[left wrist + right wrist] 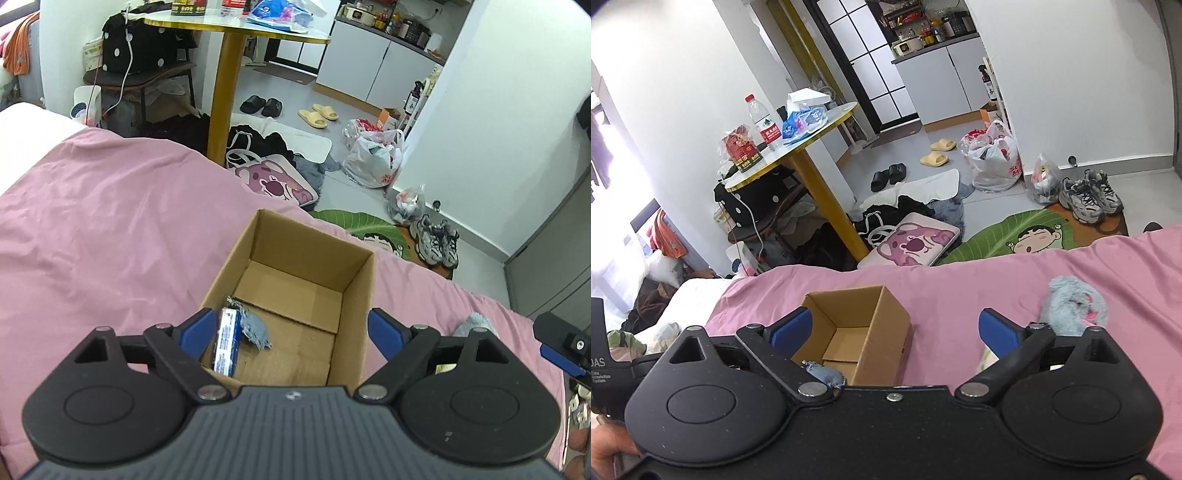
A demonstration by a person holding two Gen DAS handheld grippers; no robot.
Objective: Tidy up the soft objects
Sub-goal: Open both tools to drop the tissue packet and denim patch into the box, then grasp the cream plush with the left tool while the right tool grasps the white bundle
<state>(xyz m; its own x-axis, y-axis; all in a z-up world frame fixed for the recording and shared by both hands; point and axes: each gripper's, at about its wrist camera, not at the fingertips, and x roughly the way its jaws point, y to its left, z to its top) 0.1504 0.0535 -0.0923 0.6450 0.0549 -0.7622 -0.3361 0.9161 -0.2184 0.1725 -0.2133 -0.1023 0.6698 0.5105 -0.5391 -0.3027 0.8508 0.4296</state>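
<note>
**poster1:** Grippers first, since they're closest: left gripper hangs over the open brown cardboard box with its jaws spread wide and nothing in them. Right gripper is spread and empty too.

**poster2:** So how far along?

**poster1:** Partway, I'd guess. A small frayed denim-blue fabric piece lies in the box beside a blue-and-white packet. Further out, a fluffy pale-blue plush toy sits on the pink bedsheet, well apart from the box, not yet packed.
</note>
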